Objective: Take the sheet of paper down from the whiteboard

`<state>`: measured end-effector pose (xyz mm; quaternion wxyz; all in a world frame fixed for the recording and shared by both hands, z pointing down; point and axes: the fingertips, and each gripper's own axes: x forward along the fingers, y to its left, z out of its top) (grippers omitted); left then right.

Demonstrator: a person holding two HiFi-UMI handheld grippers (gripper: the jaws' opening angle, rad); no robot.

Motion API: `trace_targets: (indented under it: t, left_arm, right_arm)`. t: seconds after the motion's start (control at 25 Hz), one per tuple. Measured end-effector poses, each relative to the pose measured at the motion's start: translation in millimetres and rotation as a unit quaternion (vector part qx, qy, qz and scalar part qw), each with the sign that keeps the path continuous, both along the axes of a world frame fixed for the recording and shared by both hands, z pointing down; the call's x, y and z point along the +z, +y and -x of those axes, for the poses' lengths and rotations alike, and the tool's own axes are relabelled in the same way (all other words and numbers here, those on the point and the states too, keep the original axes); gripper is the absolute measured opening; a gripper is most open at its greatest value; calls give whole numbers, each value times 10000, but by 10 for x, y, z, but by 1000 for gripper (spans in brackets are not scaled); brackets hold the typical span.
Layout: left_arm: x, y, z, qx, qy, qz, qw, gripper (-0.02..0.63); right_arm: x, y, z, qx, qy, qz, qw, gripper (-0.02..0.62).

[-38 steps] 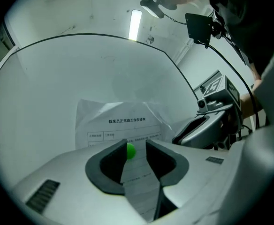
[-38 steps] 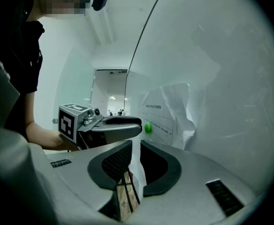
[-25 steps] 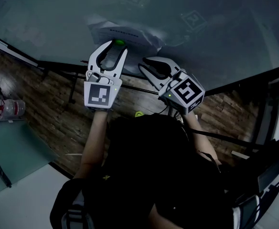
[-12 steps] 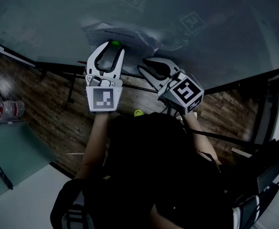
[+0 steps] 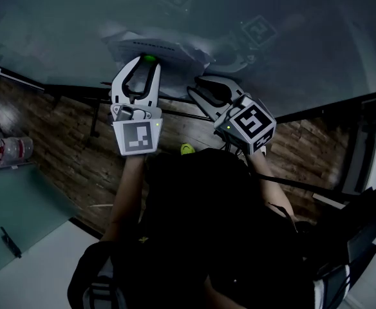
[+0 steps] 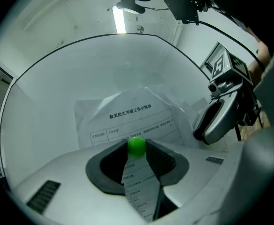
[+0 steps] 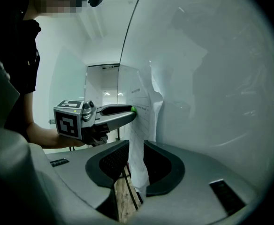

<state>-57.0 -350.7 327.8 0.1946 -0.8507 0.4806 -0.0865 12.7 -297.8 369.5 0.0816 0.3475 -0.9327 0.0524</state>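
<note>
Green round magnet (image 6: 136,146), creased printed paper (image 6: 127,118), glossy whiteboard (image 6: 57,88)

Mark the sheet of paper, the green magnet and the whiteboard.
sheet of paper (image 6: 127,118), left gripper view, printed upper part.
green magnet (image 6: 136,146), left gripper view, its middle.
whiteboard (image 6: 57,93), left gripper view, bare surface left of the sheet.

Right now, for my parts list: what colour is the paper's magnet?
The magnet is green; left gripper view.
</note>
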Motion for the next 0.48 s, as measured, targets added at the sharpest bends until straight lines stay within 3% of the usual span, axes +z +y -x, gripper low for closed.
trace_targets:
  t: [0.48]
  left_arm:
    - [-4, 6, 9, -34, -66, 11, 10000, 135]
  right_arm:
    - [-73, -3, -182, 418, 42, -2, 9991, 130]
